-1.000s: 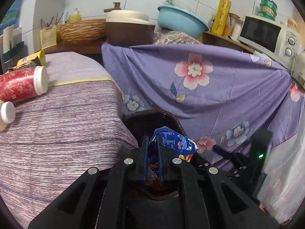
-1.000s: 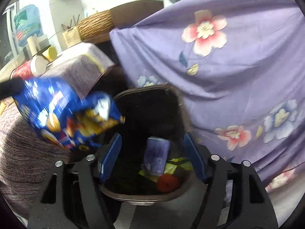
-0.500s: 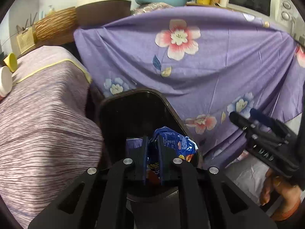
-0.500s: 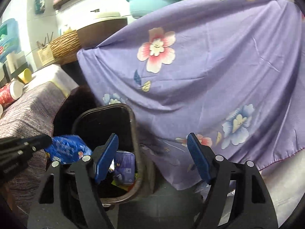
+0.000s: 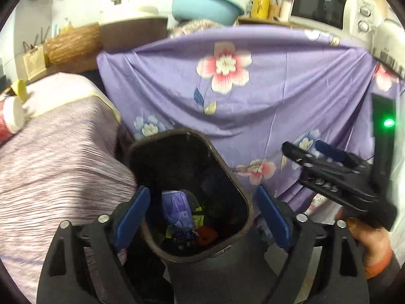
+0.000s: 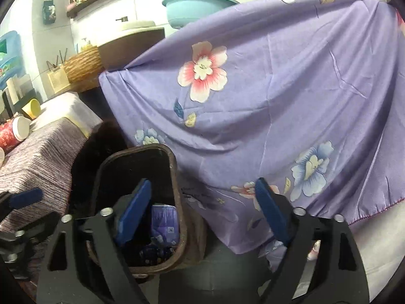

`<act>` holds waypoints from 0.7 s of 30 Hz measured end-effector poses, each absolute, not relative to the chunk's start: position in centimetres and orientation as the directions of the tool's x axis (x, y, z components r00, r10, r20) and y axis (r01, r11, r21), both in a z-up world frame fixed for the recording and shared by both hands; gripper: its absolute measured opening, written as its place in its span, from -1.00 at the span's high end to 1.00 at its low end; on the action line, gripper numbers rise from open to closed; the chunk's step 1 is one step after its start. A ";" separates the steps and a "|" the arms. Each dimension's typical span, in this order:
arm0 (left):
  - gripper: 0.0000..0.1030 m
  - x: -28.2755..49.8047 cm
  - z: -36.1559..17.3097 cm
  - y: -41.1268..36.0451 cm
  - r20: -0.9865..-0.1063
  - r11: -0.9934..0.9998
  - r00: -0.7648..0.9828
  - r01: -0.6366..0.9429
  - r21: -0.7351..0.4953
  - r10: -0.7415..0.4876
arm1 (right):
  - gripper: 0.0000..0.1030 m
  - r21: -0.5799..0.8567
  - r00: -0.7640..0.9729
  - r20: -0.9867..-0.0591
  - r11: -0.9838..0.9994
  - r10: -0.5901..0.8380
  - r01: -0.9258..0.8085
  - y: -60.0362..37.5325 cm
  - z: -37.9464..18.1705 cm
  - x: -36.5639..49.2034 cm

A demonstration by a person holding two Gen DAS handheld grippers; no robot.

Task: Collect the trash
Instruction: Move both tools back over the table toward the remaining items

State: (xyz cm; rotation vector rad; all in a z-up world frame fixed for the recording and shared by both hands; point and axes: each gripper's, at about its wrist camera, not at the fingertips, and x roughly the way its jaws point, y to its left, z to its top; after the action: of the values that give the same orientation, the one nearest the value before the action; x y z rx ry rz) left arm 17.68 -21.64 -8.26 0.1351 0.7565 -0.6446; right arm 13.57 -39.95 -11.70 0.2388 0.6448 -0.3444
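Now left gripper (image 5: 202, 212) jaws just sprang wide, nothing between them, hovering over the dark bin (image 5: 229, 174); blue snack bag (image 5: 186, 235) lies inside with a purple packet (image 5: 176, 209); right gripper (image 6: 202, 212) also opening wider, empty; floral cloth (image 6: 278, 101) behind.

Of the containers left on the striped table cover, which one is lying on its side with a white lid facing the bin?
The red cylindrical canister, lying on its side with its white lid toward the dark bin. The yellow cup beyond it is smaller, has no lid, and shows an open mouth.
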 end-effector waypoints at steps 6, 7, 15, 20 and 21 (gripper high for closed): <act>-0.89 16.0 -4.6 -17.0 -0.618 0.829 0.620 0.551 -0.097 -0.484 | -0.65 0.125 0.773 -0.616 0.950 -0.153 0.288 -36.7 -10.6 15.1; -0.89 15.9 -4.0 -16.0 -0.612 0.838 0.632 0.538 -0.096 -0.476 | -0.65 0.126 0.777 -0.615 0.955 -0.138 0.269 -36.1 -10.4 15.4; -0.89 15.7 -1.4 -7.6 -0.594 0.923 0.729 0.381 -0.063 -0.341 | -0.65 0.157 0.809 -0.580 0.988 0.101 -0.010 -27.4 -7.5 18.6; -0.89 15.7 -0.3 -1.6 -0.578 0.966 0.780 0.250 -0.060 -0.238 | -0.65 0.116 0.798 -0.547 0.967 0.253 -0.228 -20.6 -4.8 19.8; -0.89 15.6 -0.2 -0.5 -0.579 0.973 0.787 0.224 -0.056 -0.215 | -0.65 0.108 0.791 -0.542 0.957 0.283 -0.268 -19.1 -4.3 20.1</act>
State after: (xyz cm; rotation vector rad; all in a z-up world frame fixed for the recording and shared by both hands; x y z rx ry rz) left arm 15.62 -0.48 -0.16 0.0157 0.6216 -0.2369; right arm 20.11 -19.05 -4.25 0.0263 0.5874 0.2960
